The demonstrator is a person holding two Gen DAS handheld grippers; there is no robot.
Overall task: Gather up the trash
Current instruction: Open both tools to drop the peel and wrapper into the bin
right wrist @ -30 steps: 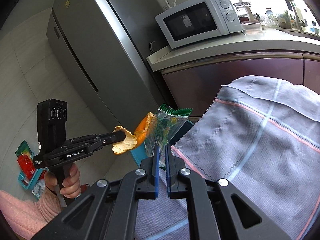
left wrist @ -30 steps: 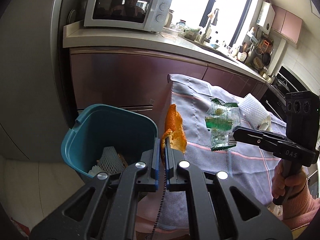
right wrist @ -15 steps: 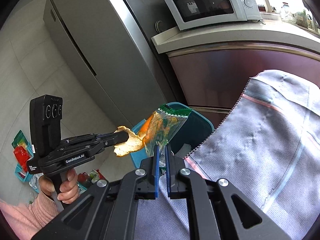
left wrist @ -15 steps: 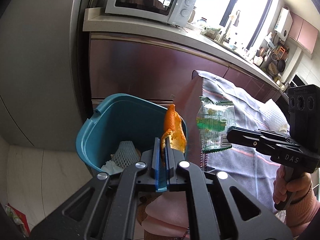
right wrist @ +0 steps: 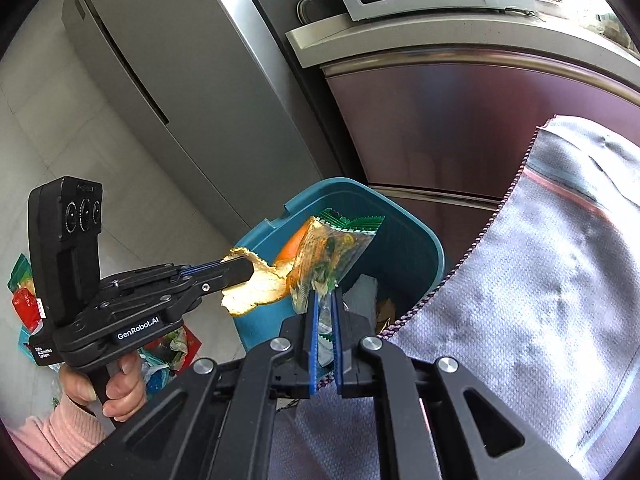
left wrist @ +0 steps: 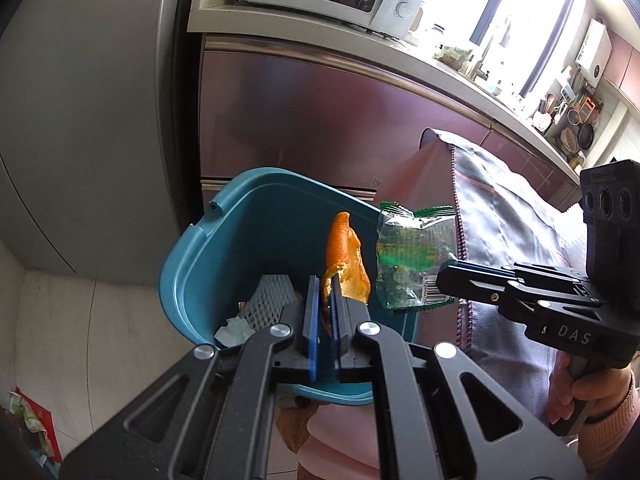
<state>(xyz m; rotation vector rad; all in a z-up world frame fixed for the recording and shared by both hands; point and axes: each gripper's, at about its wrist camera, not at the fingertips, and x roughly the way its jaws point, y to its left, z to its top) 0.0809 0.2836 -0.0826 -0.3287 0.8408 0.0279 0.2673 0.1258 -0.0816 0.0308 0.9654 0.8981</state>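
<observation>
Orange peel over teal bin

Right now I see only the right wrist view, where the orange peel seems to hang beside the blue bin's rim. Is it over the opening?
Observer: In the left wrist view the orange peel stands against the inner wall of the blue bin. It is clamped in the left hand-held gripper, so probably yes.
Reviewer: What is inside already?
Observer: A white foam net and crumpled white paper lie low in the bin.
Reviewer: And the wrapper?
Observer: The right hand-held gripper pinches the wrapper at its barcode corner, beside the peel.
</observation>
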